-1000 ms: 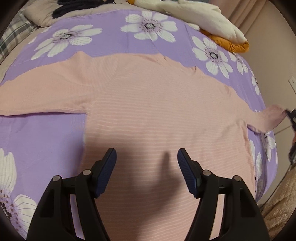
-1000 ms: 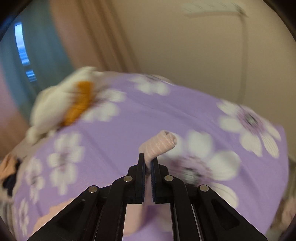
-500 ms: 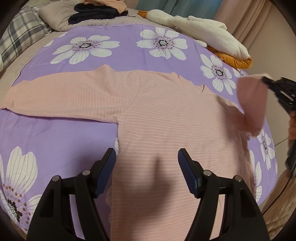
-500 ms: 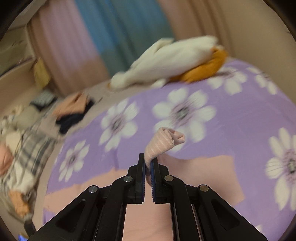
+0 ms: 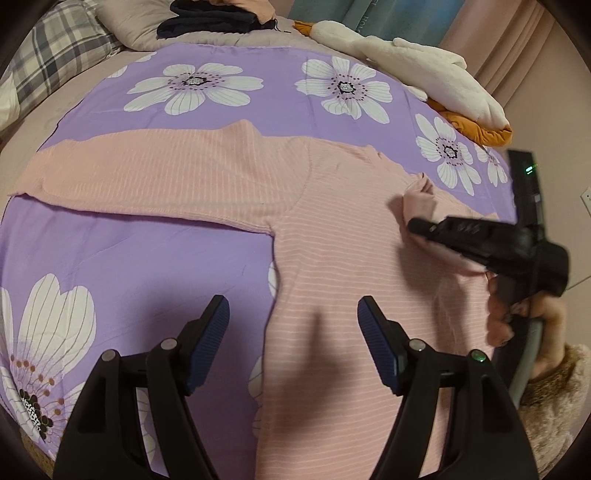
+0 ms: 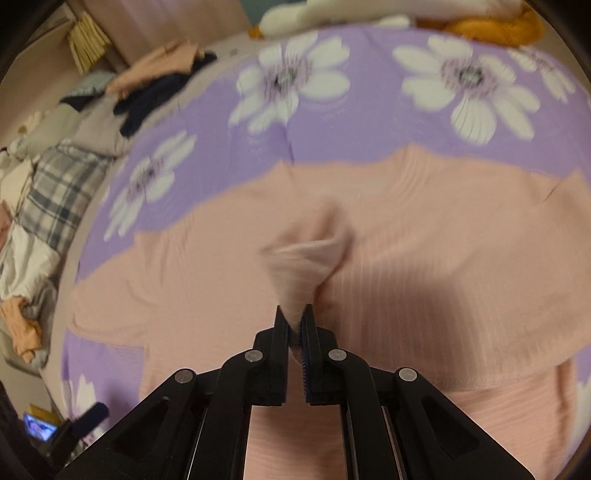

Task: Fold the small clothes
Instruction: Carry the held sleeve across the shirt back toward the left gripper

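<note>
The left tongs [image 5: 293,325] hover with their jaws standing wide and nothing between them; they have just been opening a little further. Below them lies the hem end of the pink sweater [image 5: 332,280], spread flat on the bed's purple flowered sheet [image 5: 147,266], its body running away from the near edge of the bed. One sleeve [image 5: 147,177] stretches out flat toward the left edge of the bed.

The right tongs [image 6: 294,317] are clamped narrow on the cuff [image 6: 303,266] of the other sleeve, which bunches up out of the jaws and is carried over the sweater's chest. In the left wrist view these tongs [image 5: 413,225] come in from the right edge of the bed, held by a hand [image 5: 517,317] in a fuzzy sleeve [image 5: 554,391]. The right wrist view is blurred, so whether the cuff touches the fabric below I cannot tell.

Toward the far edge of the bed lie a white plush piece over something orange [image 5: 443,85], dark folded clothes [image 5: 214,22], and a plaid pillow [image 5: 55,48] at the far left corner.
</note>
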`<state>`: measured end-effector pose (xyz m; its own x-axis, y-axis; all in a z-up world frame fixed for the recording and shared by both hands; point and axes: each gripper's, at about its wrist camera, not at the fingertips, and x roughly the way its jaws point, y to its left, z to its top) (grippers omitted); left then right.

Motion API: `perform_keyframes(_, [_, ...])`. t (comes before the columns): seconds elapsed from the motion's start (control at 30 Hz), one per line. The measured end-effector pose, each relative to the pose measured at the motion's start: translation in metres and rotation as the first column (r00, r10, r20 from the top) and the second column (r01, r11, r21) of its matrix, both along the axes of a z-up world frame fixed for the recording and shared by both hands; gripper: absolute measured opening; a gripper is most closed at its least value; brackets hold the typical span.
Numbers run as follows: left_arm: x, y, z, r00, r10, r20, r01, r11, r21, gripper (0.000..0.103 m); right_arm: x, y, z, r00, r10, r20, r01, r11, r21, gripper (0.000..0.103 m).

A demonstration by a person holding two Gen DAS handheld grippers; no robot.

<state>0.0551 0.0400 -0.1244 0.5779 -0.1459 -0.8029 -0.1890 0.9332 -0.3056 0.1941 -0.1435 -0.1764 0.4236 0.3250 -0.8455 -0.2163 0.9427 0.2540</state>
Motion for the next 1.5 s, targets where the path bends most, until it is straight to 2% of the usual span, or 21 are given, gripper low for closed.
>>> perform_keyframes(0.13, [-0.001,0.003,-0.001,1.0,0.003,0.0,-0.003,1.0,-0.005,0.073,-0.002,-0.002,-0.002,1.0,-0.002,-0.021,0.002,1.0,0.001,0.01])
perform_keyframes(0.2, [0.001,0.003,0.0,1.0,-0.001,0.002,0.001,1.0,-0.018,0.074,-0.007,-0.007,0.009,1.0,0.003,-0.019,-0.002,1.0,0.019,0.024])
perform_keyframes(0.27, [0.004,0.003,0.001,1.0,-0.01,0.004,0.01,0.999,-0.039,0.075,-0.017,-0.018,0.023,0.999,-0.023,0.035,0.02,0.998,0.06,0.049])
perform_keyframes(0.3, [0.007,0.002,0.003,1.0,-0.02,0.008,0.02,0.999,-0.05,0.075,-0.022,-0.024,0.029,0.998,-0.016,0.06,0.01,0.996,0.087,0.052])
perform_keyframes(0.37, [0.014,-0.004,0.007,0.999,-0.043,0.016,0.043,0.997,-0.064,0.077,-0.033,-0.045,0.044,0.994,-0.052,0.098,0.041,0.993,0.113,0.053])
perform_keyframes(0.47, [0.033,-0.014,0.012,0.995,-0.096,0.043,0.099,0.99,-0.099,0.08,-0.048,-0.08,0.05,0.982,-0.149,0.114,0.134,0.983,0.129,0.053])
perform_keyframes(0.6, [0.071,-0.033,0.01,0.986,-0.16,0.047,0.164,0.98,-0.115,0.08,-0.063,-0.126,0.036,0.955,-0.28,0.101,0.269,0.957,0.112,0.053])
perform_keyframes(0.73, [0.113,-0.051,-0.002,0.978,-0.205,0.033,0.208,0.967,-0.15,0.079,-0.068,-0.156,0.014,0.941,-0.337,0.031,0.329,0.933,0.146,0.053])
perform_keyframes(0.8, [0.132,-0.059,-0.01,0.977,-0.214,0.021,0.214,0.964,-0.157,0.074,-0.07,-0.166,0.005,0.934,-0.358,0.013,0.352,0.925,0.142,0.053])
perform_keyframes(0.9, [0.154,-0.068,-0.023,0.974,-0.224,-0.014,0.216,0.953,-0.21,0.062,-0.071,-0.175,0.001,0.928,-0.372,0.014,0.366,0.918,0.155,0.053])
perform_keyframes(0.97, [0.163,-0.071,-0.034,0.973,-0.226,-0.043,0.209,0.946,-0.247,0.042,-0.07,-0.182,-0.002,0.923,-0.384,0.009,0.378,0.911,0.166,0.053])
perform_keyframes(1.0, [0.166,-0.073,-0.037,0.973,-0.227,-0.048,0.209,0.946,-0.247,0.034,-0.07,-0.184,-0.003,0.921,-0.39,0.007,0.383,0.908,0.169,0.053])
perform_keyframes(1.03, [0.167,-0.076,-0.038,0.973,-0.225,-0.051,0.207,0.951,-0.231,0.019,-0.07,-0.185,-0.004,0.92,-0.393,0.008,0.386,0.906,0.175,0.053])
perform_keyframes(1.07, [0.167,-0.077,-0.038,0.975,-0.219,-0.047,0.205,0.956,-0.212,0.009,-0.069,-0.187,-0.005,0.919,-0.395,0.007,0.387,0.904,0.183,0.053])
perform_keyframes(1.27, [0.162,-0.078,-0.022,0.979,-0.202,-0.016,0.196,0.963,-0.187,0.005,-0.071,-0.191,-0.005,0.914,-0.404,0.016,0.395,0.901,0.18,0.053])
perform_keyframes(1.5, [0.149,-0.059,0.039,0.973,-0.186,0.138,0.205,0.97,-0.134,0.005,-0.07,-0.193,-0.005,0.909,-0.416,0.021,0.407,0.897,0.17,0.053])
